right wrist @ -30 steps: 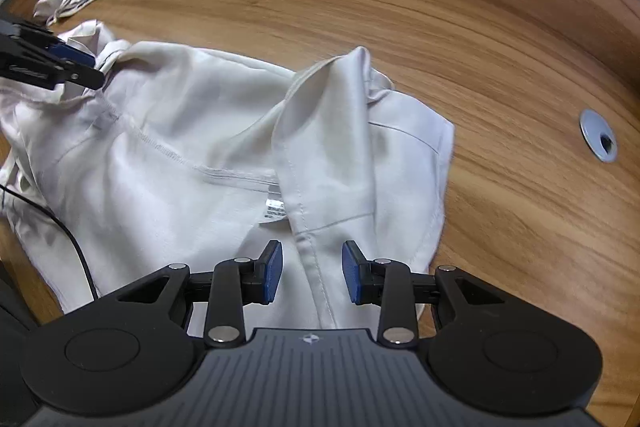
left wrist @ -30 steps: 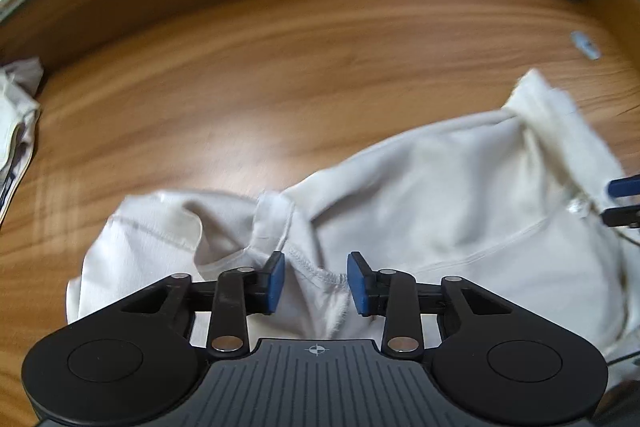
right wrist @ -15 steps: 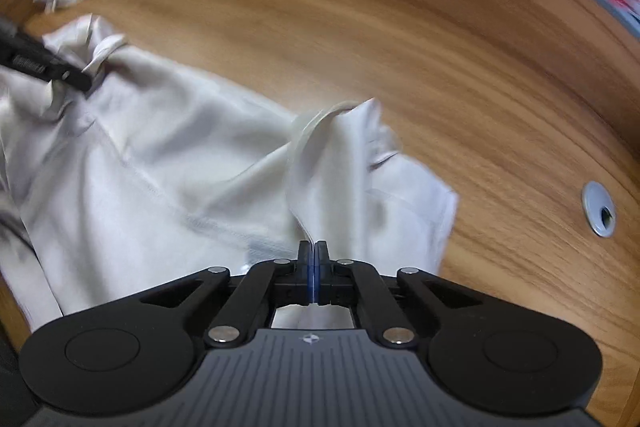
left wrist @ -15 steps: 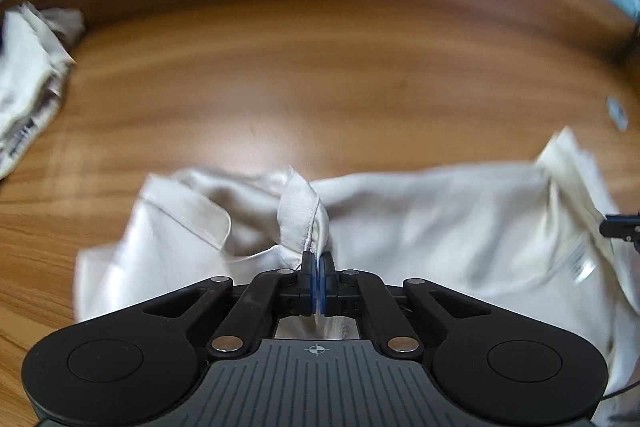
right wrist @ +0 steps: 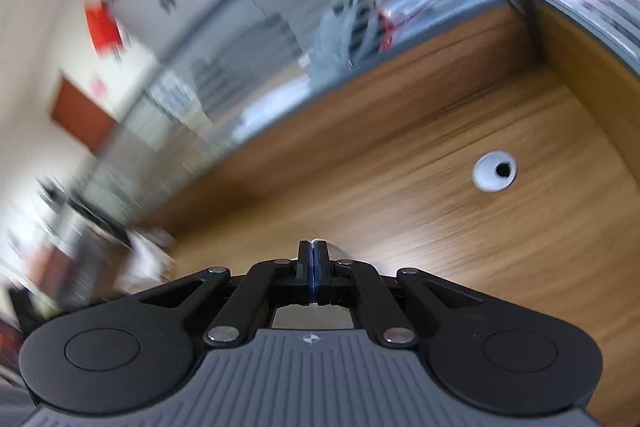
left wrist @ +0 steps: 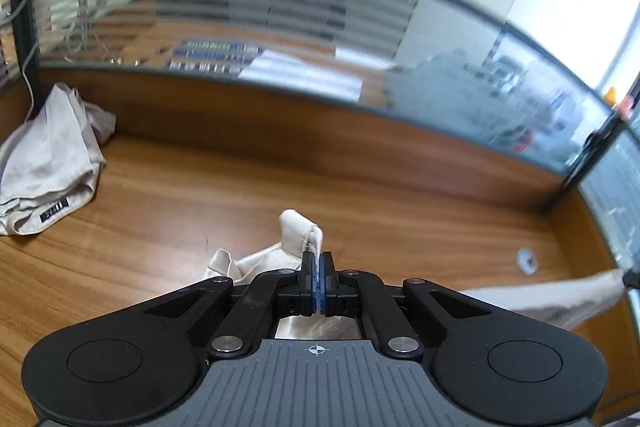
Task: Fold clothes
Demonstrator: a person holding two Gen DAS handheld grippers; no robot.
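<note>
**Both grippers pinched on the cream shirt, lifted above the desk**

On the left wrist view my left gripper [left wrist: 318, 281] has its blue pads pressed together with a fold of the cream shirt [left wrist: 298, 233] clamped between them; a bunched tuft of fabric stands up just past the fingertips, and more of the same cloth trails down to the left and stretches away to the right edge of the view, where a dark tip that I take for the other gripper meets its end. The wooden desk [left wrist: 280, 195] lies below and beyond; a second crumpled garment [left wrist: 52, 163] with a small dark label sits well apart at the far left, against the frosted glass partition [left wrist: 280, 27] that runs along the back edge; a small round cable grommet [left wrist: 526, 259] shows at the right.

On the right wrist view my right gripper [right wrist: 313, 267] is drawn narrow, pads together; a thin pale sliver shows at the tips, and the view is too blurred for me to say with certainty that it is the shirt; the desk and its grommet [right wrist: 494, 171] lie ahead to the right.
</note>
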